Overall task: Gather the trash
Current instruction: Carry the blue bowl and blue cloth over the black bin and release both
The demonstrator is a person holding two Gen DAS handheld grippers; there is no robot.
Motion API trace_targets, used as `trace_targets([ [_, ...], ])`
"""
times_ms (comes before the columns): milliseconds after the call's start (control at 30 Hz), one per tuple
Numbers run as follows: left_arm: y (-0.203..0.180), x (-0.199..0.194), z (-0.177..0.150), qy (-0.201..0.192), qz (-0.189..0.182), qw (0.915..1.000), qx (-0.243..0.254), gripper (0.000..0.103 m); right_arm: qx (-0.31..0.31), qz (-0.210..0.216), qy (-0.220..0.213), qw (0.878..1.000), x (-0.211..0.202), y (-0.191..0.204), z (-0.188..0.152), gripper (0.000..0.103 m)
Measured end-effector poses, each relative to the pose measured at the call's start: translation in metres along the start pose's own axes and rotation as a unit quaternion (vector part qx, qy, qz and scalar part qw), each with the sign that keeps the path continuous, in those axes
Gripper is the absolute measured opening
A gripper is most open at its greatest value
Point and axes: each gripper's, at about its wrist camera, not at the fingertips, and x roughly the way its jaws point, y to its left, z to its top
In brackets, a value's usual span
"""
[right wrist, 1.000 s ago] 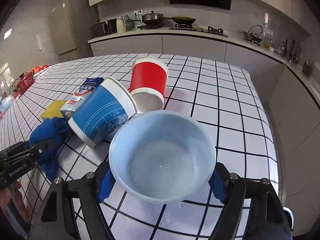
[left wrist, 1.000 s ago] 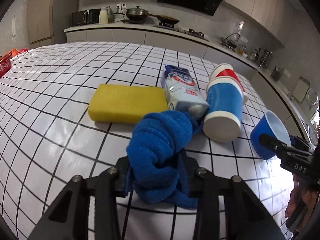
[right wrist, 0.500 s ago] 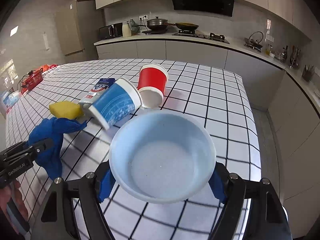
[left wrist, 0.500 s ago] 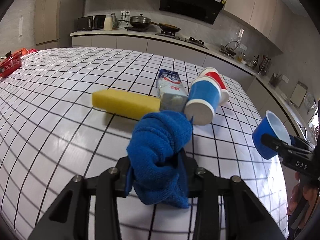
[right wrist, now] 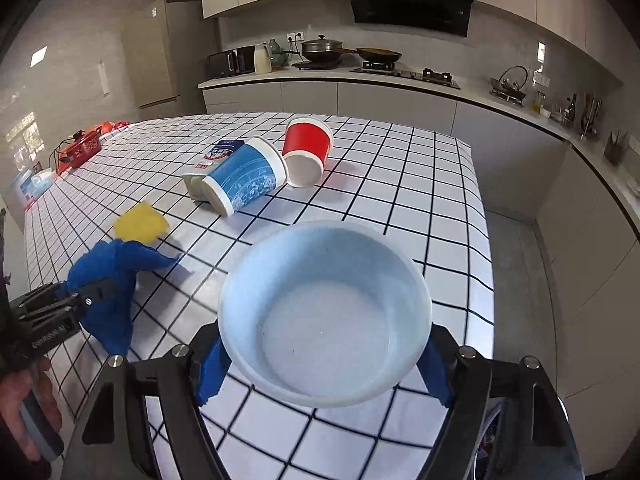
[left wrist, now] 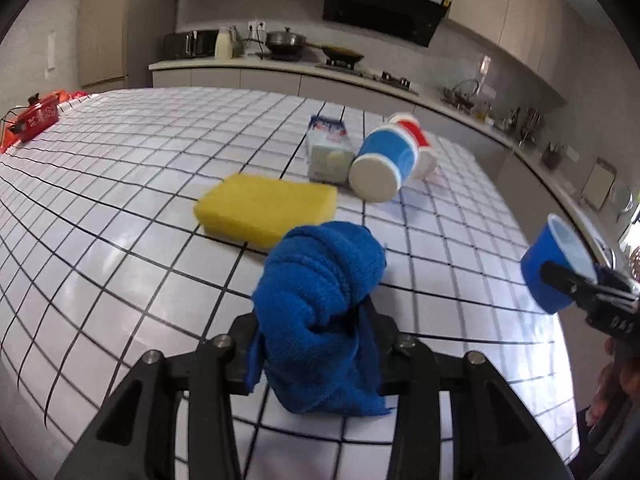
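Left hand-held gripper (left wrist: 316, 344) clamped on cloth (left wrist: 320, 304), right hand-held gripper (right wrist: 324, 364) on bowl (right wrist: 325, 312); 2 cups (right wrist: 246, 178) ahead, nearer left.

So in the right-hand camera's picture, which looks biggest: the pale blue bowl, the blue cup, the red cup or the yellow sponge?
As they look:
1. pale blue bowl, though it sits nearest the camera
2. blue cup
3. red cup
4. yellow sponge, partly hidden by the blue cloth
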Motion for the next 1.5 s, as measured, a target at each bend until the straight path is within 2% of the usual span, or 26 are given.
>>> trace_targets([
  [100,-0.005,-0.014,0.013,-0.024,-0.003,0.9997,-0.003,0.041,0.003,-0.002,-0.002,1.0,-0.007,-0.004,-0.004,0.08],
  [200,-0.006,-0.035,0.028,-0.076,-0.004,0.9971,-0.009,0.041,0.006,-0.004,-0.007,1.0,-0.017,-0.009,-0.007,0.08],
  [300,-0.002,-0.008,0.022,-0.017,-0.007,0.9998,-0.011,0.041,0.007,-0.007,-0.01,1.0,-0.024,-0.013,-0.009,0.08],
  [400,-0.006,-0.005,0.008,-0.014,-0.005,0.9998,-0.01,0.041,0.01,-0.008,-0.015,1.0,-0.032,-0.018,-0.012,0.08],
  [633,-0.032,-0.036,0.013,-0.065,-0.013,0.9977,0.013,0.041,0.018,-0.016,-0.021,0.999,-0.045,-0.03,-0.017,0.08],
  [867,-0.047,-0.048,0.021,-0.08,-0.017,0.9964,0.019,0.041,0.021,-0.02,-0.036,0.999,-0.065,-0.04,-0.016,0.08],
  [933,-0.057,-0.067,0.026,-0.114,-0.013,0.9926,0.039,0.041,0.025,-0.023,-0.042,0.999,-0.073,-0.048,-0.017,0.08],
  [967,-0.06,-0.069,0.031,-0.116,-0.017,0.9923,0.04,0.041,0.026,-0.025,-0.043,0.998,-0.077,-0.052,-0.017,0.08],
  [1067,-0.062,-0.063,0.043,-0.107,-0.018,0.9933,0.04,0.041,0.029,-0.03,-0.046,0.998,-0.084,-0.061,-0.02,0.08],
  [1167,-0.067,-0.056,0.037,-0.097,-0.025,0.9943,0.037,0.041,0.039,-0.035,-0.049,0.997,-0.09,-0.072,-0.025,0.08],
  [1200,-0.069,-0.049,0.03,-0.083,-0.025,0.9956,0.037,0.041,0.042,-0.036,-0.048,0.997,-0.091,-0.075,-0.027,0.08],
  [1267,-0.073,-0.019,0.015,-0.019,-0.013,0.9986,0.048,0.04,0.045,-0.037,-0.046,0.997,-0.092,-0.081,-0.031,0.08],
  [1300,-0.069,-0.011,0.004,0.002,-0.017,0.9993,0.033,0.04,0.047,-0.037,-0.046,0.997,-0.094,-0.082,-0.033,0.08],
  [1400,-0.067,-0.019,-0.016,-0.008,-0.005,0.9995,0.031,0.04,0.049,-0.04,-0.047,0.997,-0.098,-0.089,-0.037,0.08],
  [1500,-0.067,-0.008,-0.033,0.028,-0.001,0.9991,0.032,0.04,0.053,-0.038,-0.043,0.997,-0.095,-0.093,-0.041,0.08],
])
